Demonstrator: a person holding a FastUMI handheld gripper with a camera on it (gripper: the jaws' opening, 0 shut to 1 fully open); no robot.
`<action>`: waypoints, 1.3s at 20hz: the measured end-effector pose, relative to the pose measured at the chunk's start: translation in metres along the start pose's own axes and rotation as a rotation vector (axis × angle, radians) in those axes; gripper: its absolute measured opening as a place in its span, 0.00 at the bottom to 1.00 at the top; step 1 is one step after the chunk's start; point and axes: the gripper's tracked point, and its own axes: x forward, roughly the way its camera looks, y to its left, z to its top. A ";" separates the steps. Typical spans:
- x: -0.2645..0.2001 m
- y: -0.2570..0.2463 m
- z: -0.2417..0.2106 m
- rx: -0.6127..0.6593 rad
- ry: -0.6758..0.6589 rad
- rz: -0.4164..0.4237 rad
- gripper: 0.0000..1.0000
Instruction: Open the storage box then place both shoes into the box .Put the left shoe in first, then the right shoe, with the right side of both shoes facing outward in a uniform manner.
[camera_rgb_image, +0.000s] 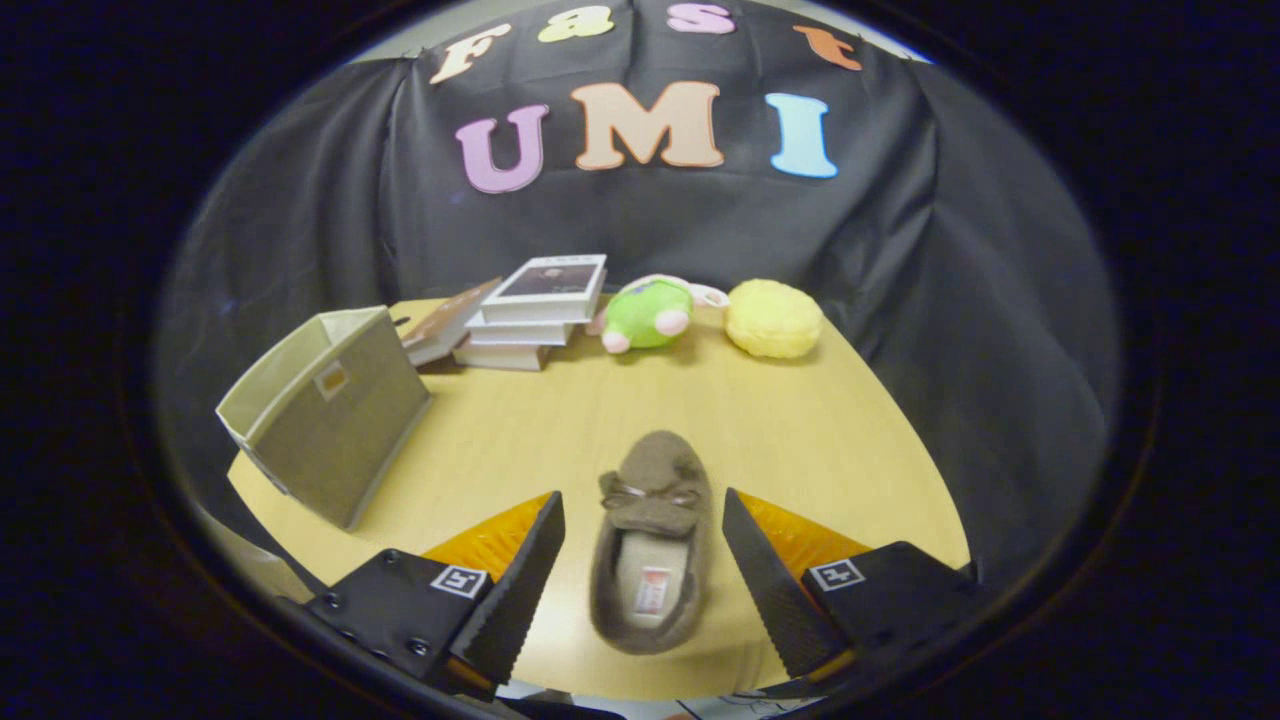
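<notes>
Now a brown bow-topped shoe (650, 545) lies between the wide-spread claw (640, 560) fingers, untouched, toe pointing away.

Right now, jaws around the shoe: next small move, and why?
Probably lower a little and close. The gripper is open, its jaws either side of the brown shoe without touching. The storage box stands open beyond, to the left.
</notes>
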 end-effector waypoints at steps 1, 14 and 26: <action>0.007 -0.008 -0.009 0.003 0.025 -0.005 1.00; 0.053 -0.027 -0.075 0.138 0.282 0.041 0.55; 0.034 -0.040 -0.076 0.345 0.357 -0.112 0.03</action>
